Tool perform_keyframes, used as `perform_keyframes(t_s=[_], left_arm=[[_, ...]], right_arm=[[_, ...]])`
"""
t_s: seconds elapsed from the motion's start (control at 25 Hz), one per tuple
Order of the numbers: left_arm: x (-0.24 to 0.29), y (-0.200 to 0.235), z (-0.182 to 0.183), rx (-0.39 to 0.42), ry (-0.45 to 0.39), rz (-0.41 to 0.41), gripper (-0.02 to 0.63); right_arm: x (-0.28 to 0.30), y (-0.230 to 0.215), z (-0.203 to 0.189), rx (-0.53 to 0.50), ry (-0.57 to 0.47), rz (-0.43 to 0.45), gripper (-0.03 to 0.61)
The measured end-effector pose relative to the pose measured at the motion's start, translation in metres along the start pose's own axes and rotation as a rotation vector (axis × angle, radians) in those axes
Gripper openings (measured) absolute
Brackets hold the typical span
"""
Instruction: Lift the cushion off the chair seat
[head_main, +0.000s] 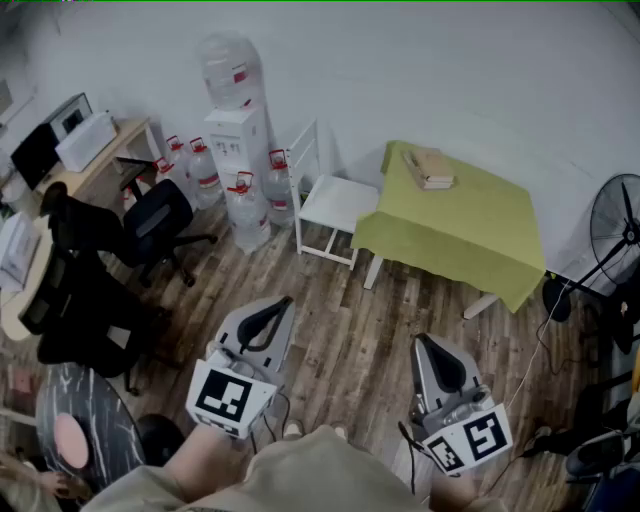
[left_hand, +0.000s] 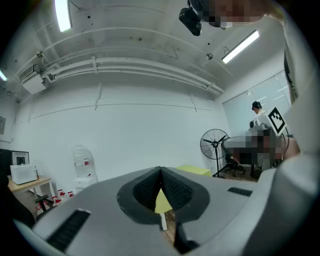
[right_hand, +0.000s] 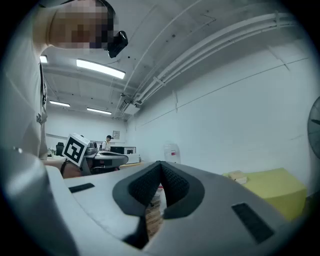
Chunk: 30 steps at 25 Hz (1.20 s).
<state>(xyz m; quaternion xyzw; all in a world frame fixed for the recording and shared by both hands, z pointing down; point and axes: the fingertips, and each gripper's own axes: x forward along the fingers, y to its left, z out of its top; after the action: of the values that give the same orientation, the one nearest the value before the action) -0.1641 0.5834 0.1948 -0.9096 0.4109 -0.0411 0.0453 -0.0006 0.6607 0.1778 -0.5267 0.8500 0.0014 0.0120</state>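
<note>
A white chair (head_main: 330, 195) stands by the far wall, left of the green-covered table (head_main: 470, 225). Its seat bears a flat white cushion (head_main: 340, 203). Both grippers hover low over the wood floor, well short of the chair, and point level toward it. My left gripper (head_main: 283, 303) is shut with nothing between its pads, as the left gripper view (left_hand: 160, 171) shows. My right gripper (head_main: 421, 342) is also shut and empty, with its pads meeting in the right gripper view (right_hand: 160, 165). The chair is hidden behind the jaws in both gripper views.
A water dispenser (head_main: 238, 120) with several spare bottles (head_main: 245, 200) stands left of the chair. Black office chairs (head_main: 160, 225) and desks line the left side. Books (head_main: 430, 167) lie on the green table. A standing fan (head_main: 615, 228) is at the right.
</note>
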Motion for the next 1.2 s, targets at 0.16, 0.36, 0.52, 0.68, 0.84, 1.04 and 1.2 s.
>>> perform_keyframes(t_s=[0.16, 0.36, 0.52, 0.68, 0.84, 1.04, 1.2], left_arm=[[-0.001, -0.010, -0.002, -0.002, 0.002, 0.005, 0.018], [0.002, -0.025, -0.001, 0.000, 0.011, 0.014, 0.018], [0.007, -0.038, 0.001, 0.005, 0.016, 0.028, 0.018], [0.009, -0.050, 0.004, -0.004, -0.004, 0.062, 0.018], [0.005, -0.061, 0.006, -0.014, -0.041, 0.105, 0.018], [0.001, -0.058, 0.009, -0.052, -0.088, 0.158, 0.182], [0.001, -0.054, 0.004, -0.066, -0.094, 0.164, 0.225]], right_arm=[[-0.009, -0.004, -0.003, 0.002, 0.000, 0.003, 0.021], [-0.020, -0.017, -0.002, 0.004, -0.006, 0.009, 0.021], [-0.030, -0.029, -0.003, 0.009, -0.004, 0.018, 0.021], [-0.042, -0.041, -0.008, 0.012, -0.003, 0.033, 0.021], [-0.053, -0.055, -0.010, 0.000, -0.017, 0.019, 0.021], [-0.062, -0.077, -0.005, 0.036, -0.072, -0.068, 0.236], [-0.057, -0.083, -0.008, 0.027, -0.073, -0.071, 0.259]])
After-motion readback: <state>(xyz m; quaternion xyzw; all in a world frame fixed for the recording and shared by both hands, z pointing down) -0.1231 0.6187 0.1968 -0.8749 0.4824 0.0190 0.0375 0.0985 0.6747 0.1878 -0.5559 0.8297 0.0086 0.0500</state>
